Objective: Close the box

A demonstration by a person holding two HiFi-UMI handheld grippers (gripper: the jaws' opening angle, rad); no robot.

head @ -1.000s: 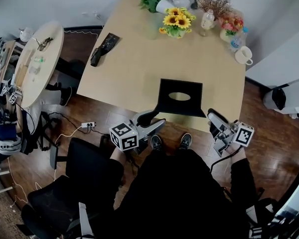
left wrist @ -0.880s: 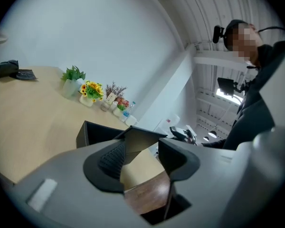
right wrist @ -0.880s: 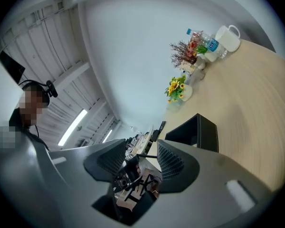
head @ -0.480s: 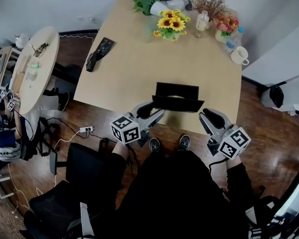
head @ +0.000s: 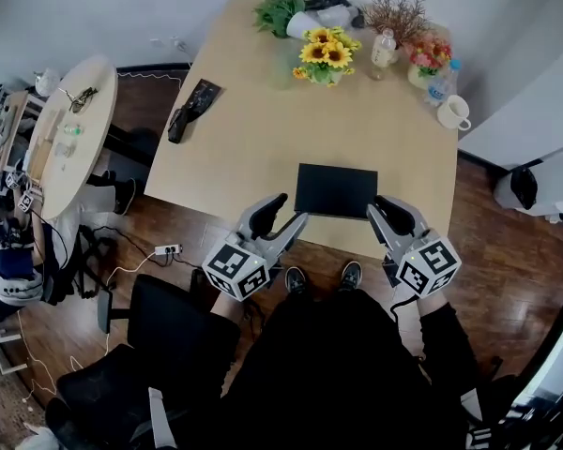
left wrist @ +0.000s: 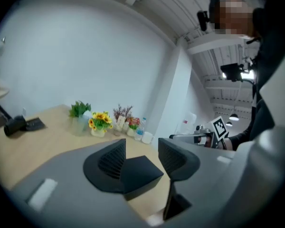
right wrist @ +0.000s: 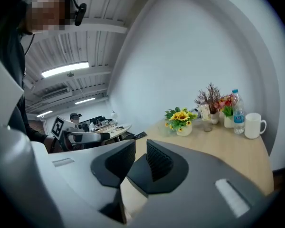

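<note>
The black box (head: 336, 190) lies flat with its lid down near the front edge of the tan table (head: 253, 139). In the left gripper view the box (left wrist: 143, 170) shows just past the open jaws of my left gripper (left wrist: 141, 156), not touched. From the head view, my left gripper (head: 283, 216) hovers off the box's left front corner. My right gripper (head: 391, 211) is off the box's right front corner. In the right gripper view my right gripper (right wrist: 140, 161) has its jaws closing to a narrow gap, with nothing between them.
At the table's far end stand a sunflower vase (head: 325, 56), a green plant (head: 280, 9), a small bottle (head: 387, 50), pink flowers (head: 429, 56) and a white mug (head: 455, 112). A black device (head: 192, 111) lies at the left edge. A round side table (head: 66, 134) and a black chair (head: 169, 336) stand left.
The box's lid stood raised a second ago, came partway down, and now lies flat. Both grippers have moved in close to the box's front corners.
</note>
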